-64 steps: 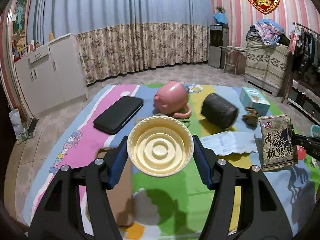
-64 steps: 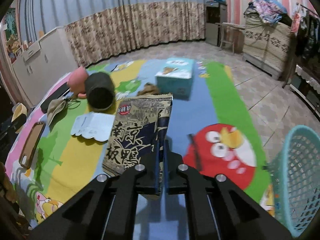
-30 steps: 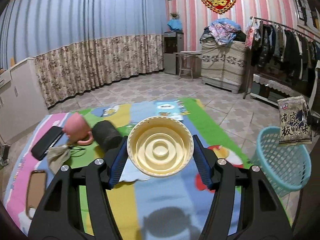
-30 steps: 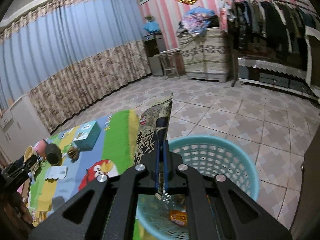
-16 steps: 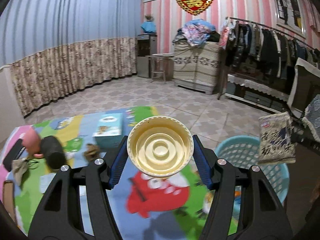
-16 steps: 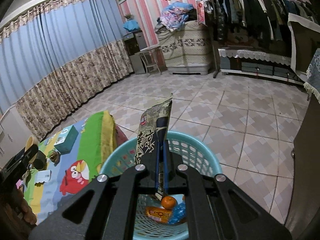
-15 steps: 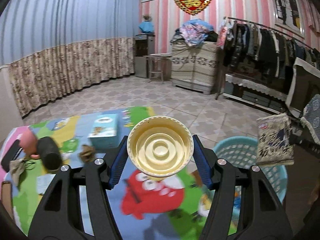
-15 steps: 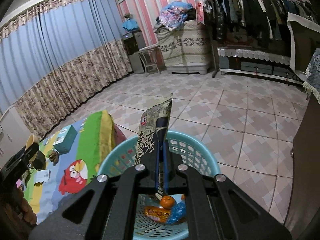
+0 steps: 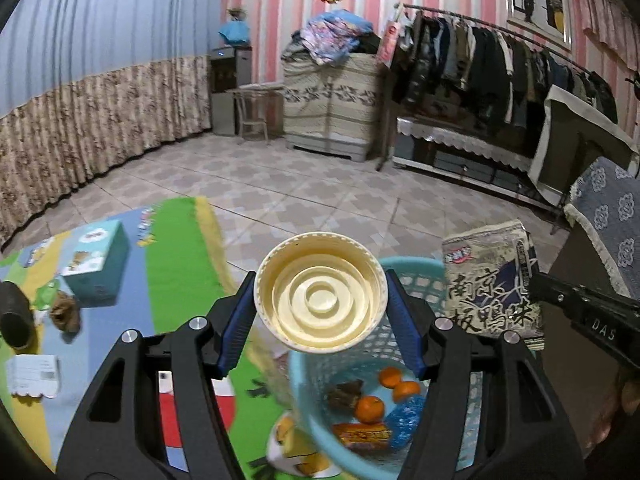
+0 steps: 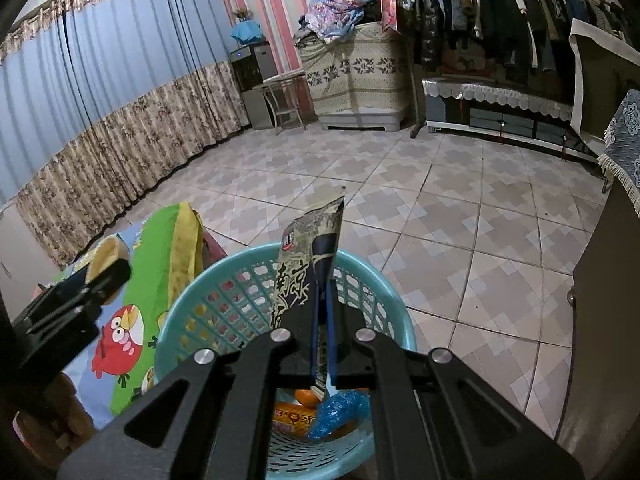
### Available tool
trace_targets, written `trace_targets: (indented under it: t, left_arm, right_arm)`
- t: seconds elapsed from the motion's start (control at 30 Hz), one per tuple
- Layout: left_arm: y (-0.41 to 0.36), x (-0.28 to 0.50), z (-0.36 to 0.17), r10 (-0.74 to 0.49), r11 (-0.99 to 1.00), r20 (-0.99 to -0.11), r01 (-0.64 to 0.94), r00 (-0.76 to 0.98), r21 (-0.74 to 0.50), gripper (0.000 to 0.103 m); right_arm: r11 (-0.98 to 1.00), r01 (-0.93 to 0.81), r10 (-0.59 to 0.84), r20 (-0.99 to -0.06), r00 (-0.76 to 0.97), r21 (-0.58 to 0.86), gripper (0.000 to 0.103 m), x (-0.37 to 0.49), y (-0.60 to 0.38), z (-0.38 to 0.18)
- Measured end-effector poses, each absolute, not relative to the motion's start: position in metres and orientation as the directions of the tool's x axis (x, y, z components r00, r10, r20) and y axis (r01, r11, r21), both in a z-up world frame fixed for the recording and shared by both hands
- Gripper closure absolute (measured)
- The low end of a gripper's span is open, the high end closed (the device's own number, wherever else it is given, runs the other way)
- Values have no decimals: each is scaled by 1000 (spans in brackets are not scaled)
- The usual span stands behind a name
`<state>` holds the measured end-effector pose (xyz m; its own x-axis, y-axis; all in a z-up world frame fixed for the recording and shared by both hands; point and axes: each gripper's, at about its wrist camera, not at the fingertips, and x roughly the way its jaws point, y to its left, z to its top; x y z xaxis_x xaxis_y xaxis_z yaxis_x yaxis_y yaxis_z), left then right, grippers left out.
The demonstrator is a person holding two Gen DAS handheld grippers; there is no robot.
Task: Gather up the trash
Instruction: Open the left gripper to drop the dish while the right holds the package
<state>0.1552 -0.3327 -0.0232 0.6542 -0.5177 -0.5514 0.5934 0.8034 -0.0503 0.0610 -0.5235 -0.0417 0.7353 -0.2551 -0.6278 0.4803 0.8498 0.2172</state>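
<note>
My left claw (image 9: 321,304) is spread wide around a cream plastic bowl (image 9: 320,291), its blue pads (image 9: 238,322) pressing the rim from both sides, the bowl's open face turned toward the camera. Just below and past it sits the teal basket (image 9: 416,278), and only this view looks down to its floor: three small oranges (image 9: 370,407), a dark wrapper (image 9: 345,392), a red-and-yellow packet (image 9: 362,434) and a blue wrapper (image 9: 404,412). To my right, above the basket's far edge, hangs the snack bag (image 9: 491,286), its printed front fully readable from here. My right claw (image 10: 322,334) is pinched nearly closed on that snack bag (image 10: 308,276), seen edge-on and upright over the basket (image 10: 224,276); its own fingers (image 10: 300,332) hide most of the basket's contents. Left of that claw, the other claw and bowl (image 10: 105,258) show from the side above the cartoon mat (image 10: 152,276). Farther left on the mat in the left view lie a teal box (image 9: 96,262), a paper slip (image 9: 32,374) and a dark cylinder (image 9: 14,320).
</note>
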Motion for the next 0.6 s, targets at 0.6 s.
trace_targets:
  t: [0.6]
  left_arm:
    - [-325,157,-19,-465,838,-524,546,713,-2,16]
  right_arm:
    - [867,467,-246,-667,704,173,99,74,-515,-50]
